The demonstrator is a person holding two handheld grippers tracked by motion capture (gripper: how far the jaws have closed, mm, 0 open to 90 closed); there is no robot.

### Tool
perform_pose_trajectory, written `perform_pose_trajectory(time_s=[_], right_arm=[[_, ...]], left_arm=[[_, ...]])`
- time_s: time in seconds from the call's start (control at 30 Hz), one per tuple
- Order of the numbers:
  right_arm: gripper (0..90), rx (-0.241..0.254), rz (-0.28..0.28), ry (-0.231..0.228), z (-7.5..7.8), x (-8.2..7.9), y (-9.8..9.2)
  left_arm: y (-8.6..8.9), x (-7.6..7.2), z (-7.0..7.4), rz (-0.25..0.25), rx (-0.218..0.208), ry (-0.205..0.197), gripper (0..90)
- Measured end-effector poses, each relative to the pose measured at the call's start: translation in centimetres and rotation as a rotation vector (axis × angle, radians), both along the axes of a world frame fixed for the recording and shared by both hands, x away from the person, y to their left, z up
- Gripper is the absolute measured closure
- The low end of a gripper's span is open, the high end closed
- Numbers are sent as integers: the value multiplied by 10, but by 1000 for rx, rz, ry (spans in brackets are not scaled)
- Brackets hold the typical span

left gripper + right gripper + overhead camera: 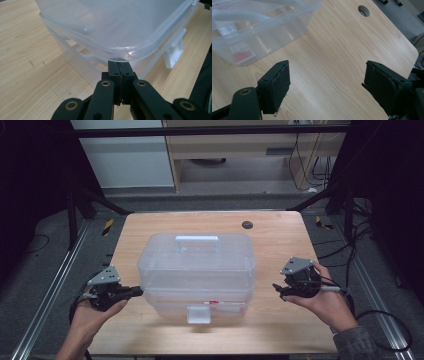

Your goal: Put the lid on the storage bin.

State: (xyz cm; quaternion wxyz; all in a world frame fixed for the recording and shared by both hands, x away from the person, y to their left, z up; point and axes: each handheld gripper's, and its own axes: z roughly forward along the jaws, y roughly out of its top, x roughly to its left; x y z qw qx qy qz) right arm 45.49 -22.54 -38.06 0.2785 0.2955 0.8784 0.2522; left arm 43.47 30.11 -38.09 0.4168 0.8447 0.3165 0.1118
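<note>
Nearest the lens in the left gripper view, our left claw (119,67) has its jaws pressed together, nothing between them, the tip touching or just under the lid rim of the clear plastic box (120,27). The box sits in the middle of the counter (150,222), lid down, its white front latch (198,314) facing us and the handle (196,241) on top. Our right claw (325,85) stands spread and empty, well apart from the box's right side, above bare wood.

We judge the step to be raising the lid. To do it well, we should free the latch first; whether it is fastened we cannot tell. Then lift at the rim with the closed tip, steadily, while the right claw steadies the base, since a light box may slide or tip.
</note>
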Motion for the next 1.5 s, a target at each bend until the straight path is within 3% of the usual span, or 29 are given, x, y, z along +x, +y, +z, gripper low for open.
perform_pose_trajectory(time_s=[0.1,0.3,0.53,0.67,0.87,0.97,1.03,1.13,1.2,1.3,1.5], right_arm=[[211,10,-20,-1,-1,4,-4],[219,23,-72,-2,-6,15,-11],[224,47,-126,12,-15,39,-12],[221,57,-157,16,-22,56,-12],[221,135,-252,37,-35,90,-20],[222,203,-308,53,-44,107,-28],[200,259,-351,66,-52,116,-34],[122,333,-398,93,-64,127,-43],[88,334,-433,101,-73,131,-45],[78,302,-452,94,-84,132,-46],[71,319,-458,99,-99,132,-47]], left_arm=[[6,2,-2,21,17,-3,899],[37,13,-6,140,50,-33,899],[46,32,-10,187,66,-49,898],[42,54,-7,204,91,-55,898],[39,105,-17,265,109,-56,883],[36,125,-29,307,111,-45,778],[34,135,-37,331,132,-58,619],[33,145,-50,391,173,-38,378],[33,149,-59,408,182,-13,257],[33,151,-71,416,189,10,176],[28,150,-93,397,171,46,93]])
